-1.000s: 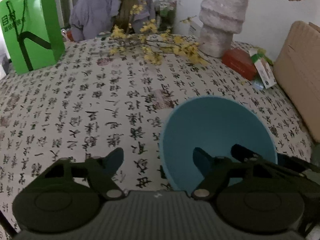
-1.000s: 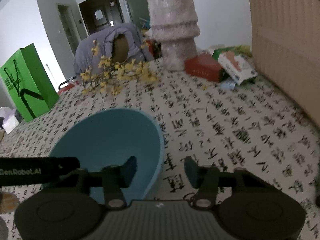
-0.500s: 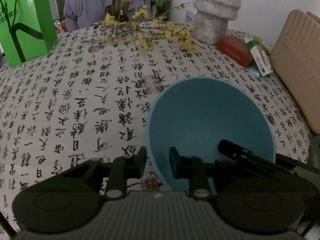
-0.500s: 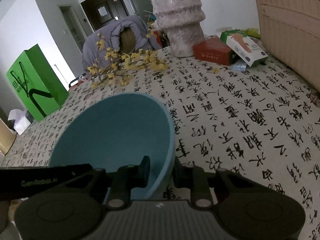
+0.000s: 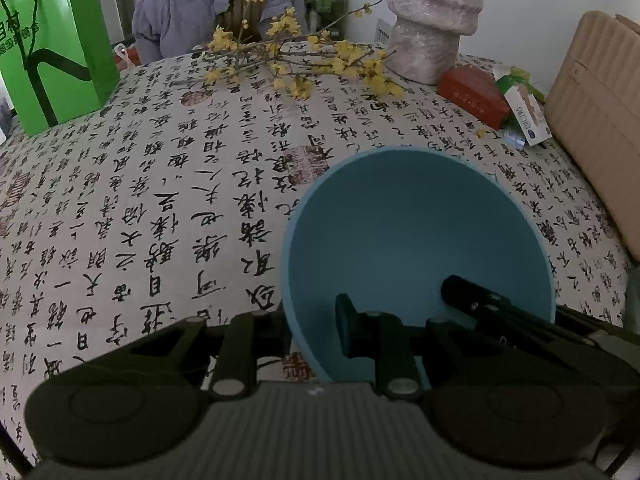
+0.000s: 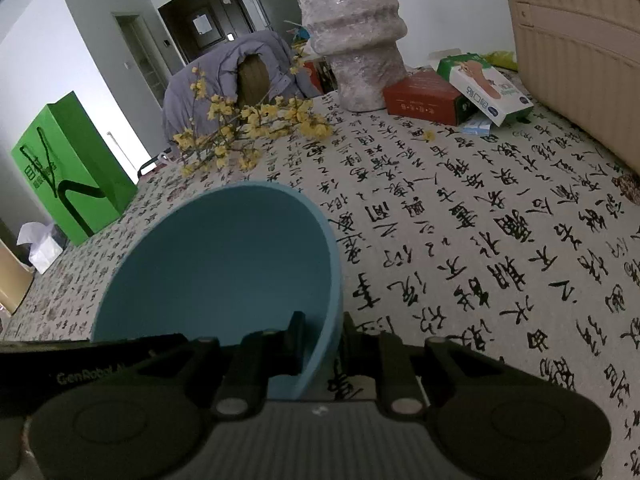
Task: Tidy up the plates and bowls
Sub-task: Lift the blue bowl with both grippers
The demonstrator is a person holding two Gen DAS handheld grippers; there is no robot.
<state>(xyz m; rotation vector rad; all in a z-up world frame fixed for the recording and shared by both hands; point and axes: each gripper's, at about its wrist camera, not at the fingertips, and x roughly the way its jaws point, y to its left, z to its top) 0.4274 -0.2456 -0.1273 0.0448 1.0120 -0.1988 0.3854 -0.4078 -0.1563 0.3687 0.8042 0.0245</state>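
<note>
Pinching the blue bowl (image 5: 416, 232) on the tablecloth (image 5: 160, 200) by opposite rims, left gripper (image 5: 312, 320) and right gripper (image 6: 320, 340) having just been closing; risking slipping or tipping if lifting unevenly.

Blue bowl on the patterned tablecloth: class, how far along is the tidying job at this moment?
Done: nothing visibly stacked or put away yet. In hand: the blue bowl is gripped on opposite sides of its rim by the left gripper and right gripper, whose jaws have just been closing onto it. Left: lifting and placing it; no plates or other bowls show on the tablecloth.
</note>
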